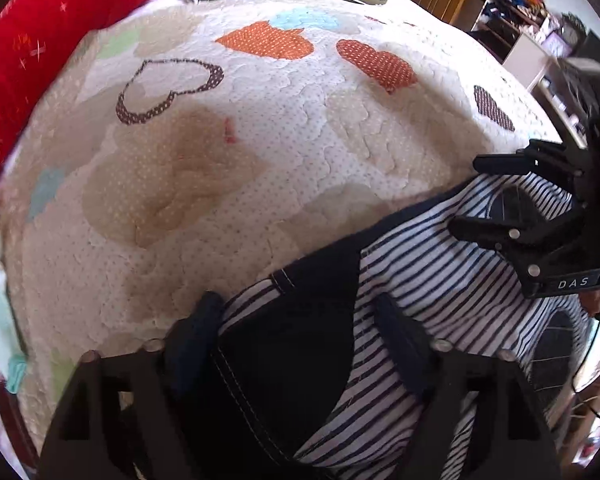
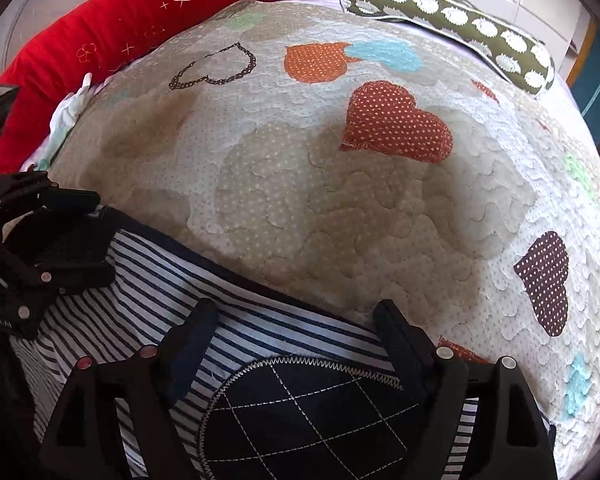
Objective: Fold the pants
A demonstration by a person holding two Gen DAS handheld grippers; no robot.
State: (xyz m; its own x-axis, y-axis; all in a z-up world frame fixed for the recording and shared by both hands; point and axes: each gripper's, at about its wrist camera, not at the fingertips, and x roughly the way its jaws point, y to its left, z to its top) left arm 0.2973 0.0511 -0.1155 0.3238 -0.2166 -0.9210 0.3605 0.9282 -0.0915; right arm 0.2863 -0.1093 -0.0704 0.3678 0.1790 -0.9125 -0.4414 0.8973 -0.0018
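Left wrist view has the striped pants (image 1: 420, 280) lying on the heart-patterned quilt (image 1: 220, 200) of the bed, left tongs (image 1: 300, 320) and right tongs (image 2: 296, 320) both spread wide over the fabric, gripping nothing

Both hand-held grippers (image 1: 300, 320) (image 2: 296, 320) agape, side by side

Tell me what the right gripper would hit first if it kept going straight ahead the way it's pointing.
Probably the striped pants it hangs over, with both fingers spread open; past their dark edge lies the heart-patterned quilt. The right gripper points down at the bed, though depth is hard to judge.
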